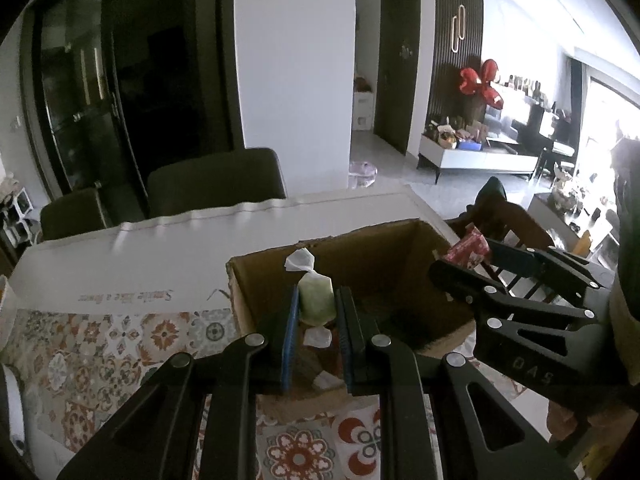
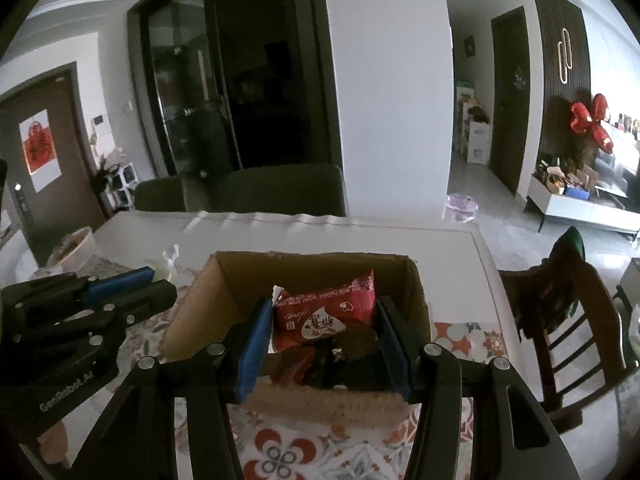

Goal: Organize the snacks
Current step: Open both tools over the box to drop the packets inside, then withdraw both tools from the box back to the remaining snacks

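Note:
An open cardboard box (image 1: 360, 236) (image 2: 312, 258) stands on the table and holds several dark and red snacks (image 2: 294, 364). My left gripper (image 1: 318, 320) (image 2: 162, 280) is shut on a small pale green wrapped snack (image 1: 316, 296) (image 2: 166, 270) with white twisted ends, at the box's left near corner. My right gripper (image 2: 324, 308) (image 1: 466, 258) is shut on a red snack packet (image 2: 324, 312) (image 1: 470, 246) with white print, held above the box's open top. Each gripper shows in the other's view, one on either side of the box.
A patterned tablecloth (image 1: 100, 352) (image 2: 304, 452) covers the near part of the white table (image 1: 160, 248). Two dark chairs (image 1: 216, 180) stand behind the table and a wooden chair (image 2: 560, 312) at its right. A bowl (image 2: 74, 246) sits at the far left.

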The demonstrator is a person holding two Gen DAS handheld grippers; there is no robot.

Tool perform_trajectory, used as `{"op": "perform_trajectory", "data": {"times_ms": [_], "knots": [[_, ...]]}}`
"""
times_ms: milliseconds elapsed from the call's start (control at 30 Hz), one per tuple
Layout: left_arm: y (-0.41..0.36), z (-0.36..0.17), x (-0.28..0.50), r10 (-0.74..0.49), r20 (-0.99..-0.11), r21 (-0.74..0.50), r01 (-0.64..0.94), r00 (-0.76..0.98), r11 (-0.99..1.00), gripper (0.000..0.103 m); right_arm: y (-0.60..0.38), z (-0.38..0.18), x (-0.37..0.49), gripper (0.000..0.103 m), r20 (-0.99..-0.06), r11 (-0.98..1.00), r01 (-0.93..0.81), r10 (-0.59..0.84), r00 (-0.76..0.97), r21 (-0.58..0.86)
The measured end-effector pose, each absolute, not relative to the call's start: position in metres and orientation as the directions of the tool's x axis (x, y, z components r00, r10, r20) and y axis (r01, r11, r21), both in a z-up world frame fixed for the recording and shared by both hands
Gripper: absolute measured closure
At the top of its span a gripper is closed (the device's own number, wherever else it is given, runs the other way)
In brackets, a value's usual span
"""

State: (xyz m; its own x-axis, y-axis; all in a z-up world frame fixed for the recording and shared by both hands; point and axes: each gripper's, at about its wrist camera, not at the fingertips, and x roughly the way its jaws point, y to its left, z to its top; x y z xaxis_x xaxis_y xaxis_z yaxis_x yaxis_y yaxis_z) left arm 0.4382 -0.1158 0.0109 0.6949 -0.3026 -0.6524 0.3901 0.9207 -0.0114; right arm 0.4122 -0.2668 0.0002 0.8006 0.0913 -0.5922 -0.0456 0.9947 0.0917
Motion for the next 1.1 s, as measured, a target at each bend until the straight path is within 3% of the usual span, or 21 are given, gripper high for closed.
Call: {"op": "perform_trajectory", "data": {"times_ms": [233, 300, 367, 533, 633, 667, 1100], "knots": [[-0.116, -0.004, 0.467, -0.315, -0.685, -0.031, 0.406, 0.657, 0.913, 0.081, -0.267, -0.011, 0.440, 0.049, -0.641, 0.997, 0.018, 0.038, 0.766, 0.080], [-0.115, -0.006, 0.471, -0.321, -0.690, -0.032, 0.417, 0.649, 0.909, 0.057, -0.268, -0.012, 0.442, 0.043, -0.651, 0.996, 0.038, 0.020, 0.759, 0.076], [-0.111, -0.007, 0.468, -0.318, -0.684, -0.023, 0.416, 0.657, 0.909, 0.054, -0.267, -0.013, 0.442, 0.036, -0.654, 0.996, 0.065, -0.009, 0.756, 0.062], [-0.100, 0.000, 0.453, -0.326, -0.665, -0.018, 0.422, 0.672, 0.907, 0.044, -0.262, -0.006, 0.426, 0.036, -0.644, 0.992, 0.121, -0.071, 0.762, 0.033], [-0.092, 0.006, 0.437, -0.331, -0.657, -0.016, 0.427, 0.677, 0.904, 0.039, -0.259, 0.001, 0.407, 0.020, -0.630, 0.986, 0.168, -0.120, 0.767, 0.016], [-0.090, 0.008, 0.434, -0.332, -0.657, -0.016, 0.428, 0.677, 0.904, 0.038, -0.259, 0.004, 0.401, 0.016, -0.619, 0.983, 0.184, -0.133, 0.774, 0.020], [-0.064, 0.019, 0.349, -0.325, -0.661, -0.021, 0.417, 0.677, 0.909, 0.037, -0.243, 0.025, 0.312, 0.016, -0.573, 0.978, 0.204, -0.144, 0.807, 0.041]]}}
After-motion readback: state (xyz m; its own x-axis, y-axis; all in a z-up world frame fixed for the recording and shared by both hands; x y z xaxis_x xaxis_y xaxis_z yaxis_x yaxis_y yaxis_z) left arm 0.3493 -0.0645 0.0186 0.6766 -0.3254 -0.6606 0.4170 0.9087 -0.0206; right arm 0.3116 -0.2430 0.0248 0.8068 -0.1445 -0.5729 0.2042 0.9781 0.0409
